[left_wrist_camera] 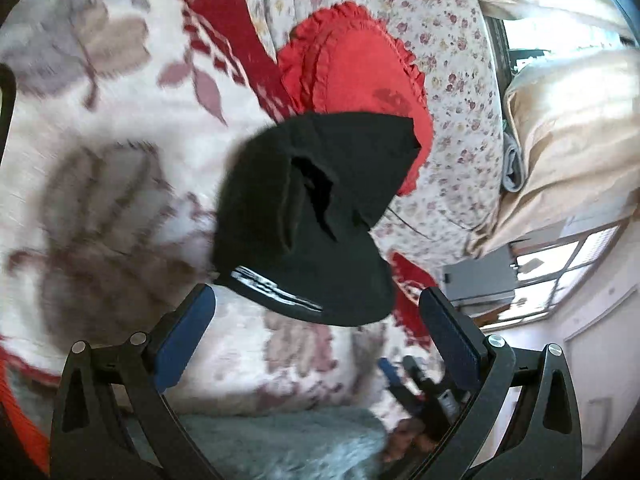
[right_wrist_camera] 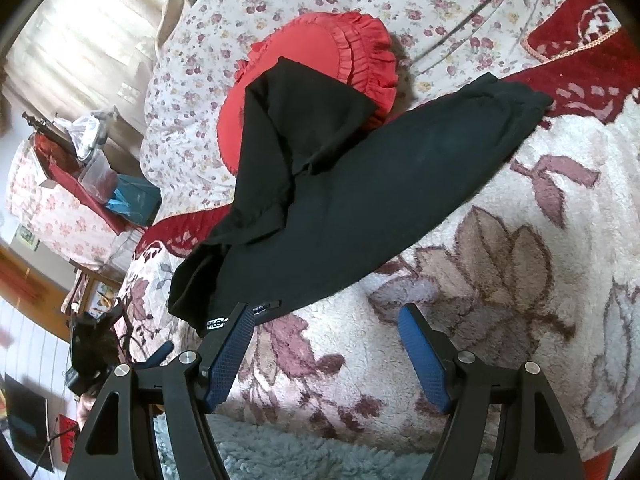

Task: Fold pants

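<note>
Black cotton pants spread on leaf-patterned fleece blanket, overlapping red frilled cushion, left gripper and right gripper jaws apart, empty.

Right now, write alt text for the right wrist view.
Black pants lie unfolded across a leaf-patterned blanket, one leg draped over a red ruffled cushion. The right hand-held gripper hovers open near the waistband, holding nothing.
</note>
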A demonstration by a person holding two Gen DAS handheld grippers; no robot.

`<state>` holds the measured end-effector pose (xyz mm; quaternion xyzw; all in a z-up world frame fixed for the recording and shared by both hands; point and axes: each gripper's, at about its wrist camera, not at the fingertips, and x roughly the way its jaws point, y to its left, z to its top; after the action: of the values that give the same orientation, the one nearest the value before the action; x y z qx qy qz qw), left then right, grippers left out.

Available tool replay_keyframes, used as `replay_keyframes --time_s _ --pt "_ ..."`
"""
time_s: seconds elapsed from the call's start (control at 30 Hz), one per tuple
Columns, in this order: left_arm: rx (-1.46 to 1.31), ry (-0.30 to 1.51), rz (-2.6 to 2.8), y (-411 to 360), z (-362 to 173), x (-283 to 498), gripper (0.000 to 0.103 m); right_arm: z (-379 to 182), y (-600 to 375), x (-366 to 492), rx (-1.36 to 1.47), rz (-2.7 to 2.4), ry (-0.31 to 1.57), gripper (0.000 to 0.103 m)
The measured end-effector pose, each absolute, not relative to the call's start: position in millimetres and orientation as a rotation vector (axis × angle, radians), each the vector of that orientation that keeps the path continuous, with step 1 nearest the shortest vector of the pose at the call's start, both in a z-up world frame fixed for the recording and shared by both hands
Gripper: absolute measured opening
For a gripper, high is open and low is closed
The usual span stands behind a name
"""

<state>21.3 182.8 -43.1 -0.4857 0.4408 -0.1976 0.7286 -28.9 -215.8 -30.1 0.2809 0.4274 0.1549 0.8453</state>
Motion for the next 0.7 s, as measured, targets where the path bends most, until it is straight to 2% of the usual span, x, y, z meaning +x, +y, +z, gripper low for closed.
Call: replay_keyframes --time_s 0.13,0.37,0.47,0.5,0.53,0.6,0.63,0.67,0.7 --pt "-0.985 0.976 -0.4 171.5 -41.0 37.9 0.102 -29.5 -215.7 -28.2 0.591 0.322 0.902 0.073" --pt "-0.089 0.949 -0.196 106.5 -8.8 33.7 0.102 -30.4 -215.1 -25.8 0.587 0.32 0.907 0.073" --pt "0.08 0.913 -0.147 89.8 -16.6 37.1 0.102 -31.4 -215.0 -24.4 0.584 0.323 0.912 0.073" --pt "0.083 0.909 -0.135 92.5 -22.3 38.8 0.098 -31.7 -215.2 -24.1 0.584 0.325 0.913 0.073" --pt "0.068 0.908 -0.123 95.2 -25.8 42.5 0.093 -32.1 -215.0 -23.8 0.586 0.325 0.913 0.073" --pt "-0.03 0.937 -0.109 110.1 -33.3 51.3 0.063 -32.5 -215.7 -23.4 0.594 0.324 0.912 0.073" --pt "-0.117 0.947 -0.11 120.3 -35.4 53.9 0.055 -32.7 -216.2 -23.4 0.597 0.323 0.913 0.073" --pt "-0.168 0.947 -0.115 126.0 -36.5 54.2 0.037 -33.0 -216.8 -23.2 0.6 0.322 0.913 0.073" --pt "-0.211 0.945 -0.103 132.7 -36.8 54.3 0.014 -33.4 -217.1 -22.5 0.602 0.323 0.915 0.073"
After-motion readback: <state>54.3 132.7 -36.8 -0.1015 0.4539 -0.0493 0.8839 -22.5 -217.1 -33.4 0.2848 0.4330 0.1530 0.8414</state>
